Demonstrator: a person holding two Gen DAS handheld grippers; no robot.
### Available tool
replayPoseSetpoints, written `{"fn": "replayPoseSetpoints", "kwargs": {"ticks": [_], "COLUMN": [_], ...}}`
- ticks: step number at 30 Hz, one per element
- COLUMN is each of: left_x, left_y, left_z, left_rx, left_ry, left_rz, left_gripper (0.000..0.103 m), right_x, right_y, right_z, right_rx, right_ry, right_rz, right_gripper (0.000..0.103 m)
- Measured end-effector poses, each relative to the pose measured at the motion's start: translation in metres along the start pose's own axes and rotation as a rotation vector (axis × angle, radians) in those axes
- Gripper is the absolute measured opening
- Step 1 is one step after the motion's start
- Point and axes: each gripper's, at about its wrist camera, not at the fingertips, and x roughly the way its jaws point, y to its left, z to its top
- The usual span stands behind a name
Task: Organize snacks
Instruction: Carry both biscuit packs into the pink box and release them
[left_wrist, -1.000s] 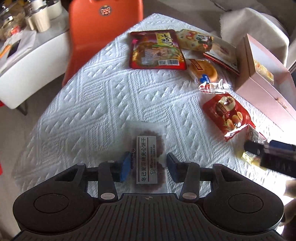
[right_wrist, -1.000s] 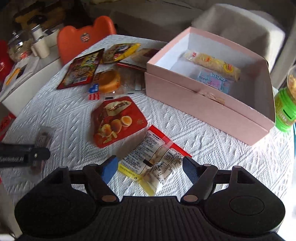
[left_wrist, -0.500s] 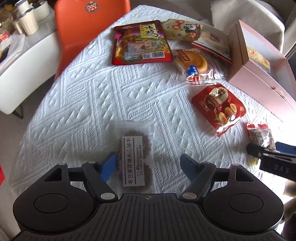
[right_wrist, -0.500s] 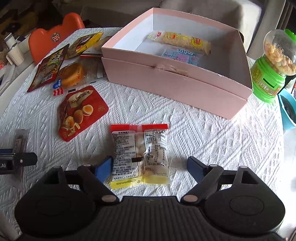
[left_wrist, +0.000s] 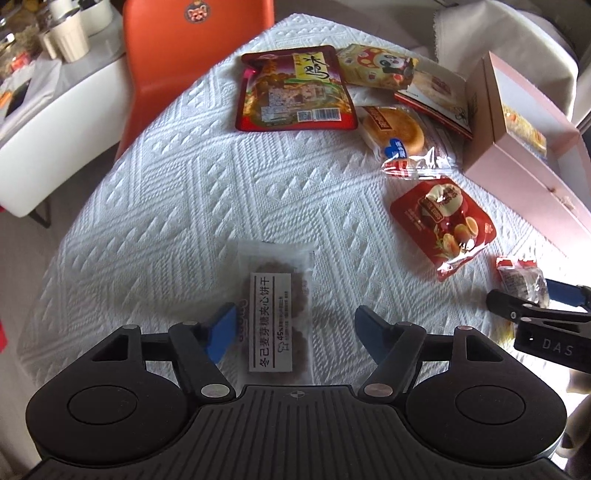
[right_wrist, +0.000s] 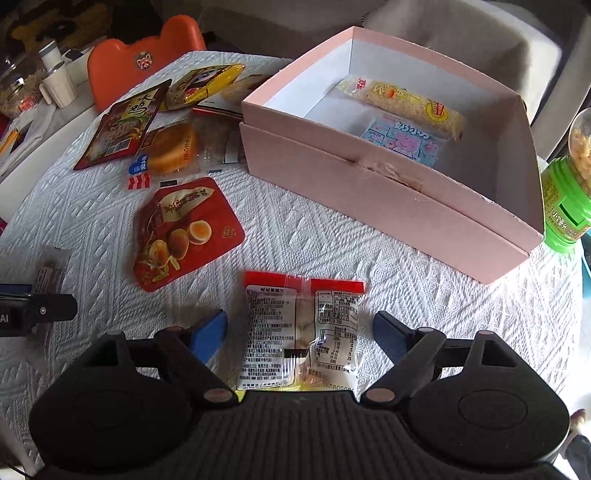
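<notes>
Both grippers point down at the round table with the bumpy white cloth (left_wrist: 155, 192), and each one has a snack lying flat between its two blue pads. The left gripper (left_wrist: 291, 332) has its jaws wide apart and closing a little around a clear, long packet of dark brown cookies with a white label (left_wrist: 275, 314); the pads do not touch it yet. The right gripper (right_wrist: 299, 336) also has its jaws apart and closing, with a clear packet with a red top strip and small black print (right_wrist: 303, 328) lying between them, and there is a gap on both sides there too. The big pink cardboard box (right_wrist: 388, 206) sits open on the far right side of the table, and a long yellow snack bar (right_wrist: 402, 103) and a light blue packet with a pink pig (right_wrist: 402, 142) already lie inside it. To do this step well, I think each gripper should go down until the pads are just above the cloth, then squeeze the packet across its narrow middle. These packets are thin and slippery, so squeeze slowly and not too hard, or the cookies may break. Take care not to pinch the cloth as well. The red pouch with egg pictures (right_wrist: 184, 232) lies near, so lift straight up to miss it.
</notes>
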Motion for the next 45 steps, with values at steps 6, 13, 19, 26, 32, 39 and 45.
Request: {"fn": "replayPoseSetpoints", "kwargs": {"ticks": [6,13,19,26,32,39,45], "left_x": [-0.001,-0.008,-0.004,0.000,0.001,0.002,0.006], "left_y": [-0.006,0.034,0.063,0.073,0.080,0.088,0.087], "left_z": [0.003,0.013,0.023,0.033,0.036,0.043,0.047], "left_rx": [0.026,-0.102,-0.125,-0.126,-0.143,-0.137,-0.096], "left_ry": [0.005,0.014,0.051,0.079,0.099,0.131,0.146], "left_rz": [0.088,0.199,0.192,0.141,0.101,0.062,0.065], "left_gripper": [0.043,0.042,0.042,0.042,0.043,0.043,0.043], "right_x": [-0.007,-0.010,-0.006,0.009,0.015,0.017,0.024], "right_y": [0.015,0.053,0.103,0.146,0.165,0.166,0.173], "right_z": [0.003,0.007,0.019,0.045,0.055,0.059,0.071], "right_rx": [-0.075,-0.155,-0.262,-0.323,-0.395,-0.393,-0.326], "right_ry": [0.035,0.097,0.131,0.169,0.185,0.223,0.268], "right_rz": [0.056,0.180,0.211,0.149,0.117,0.102,0.083], "right_gripper": [0.059,0.057,0.056,0.055,0.055,0.055,0.054]}}
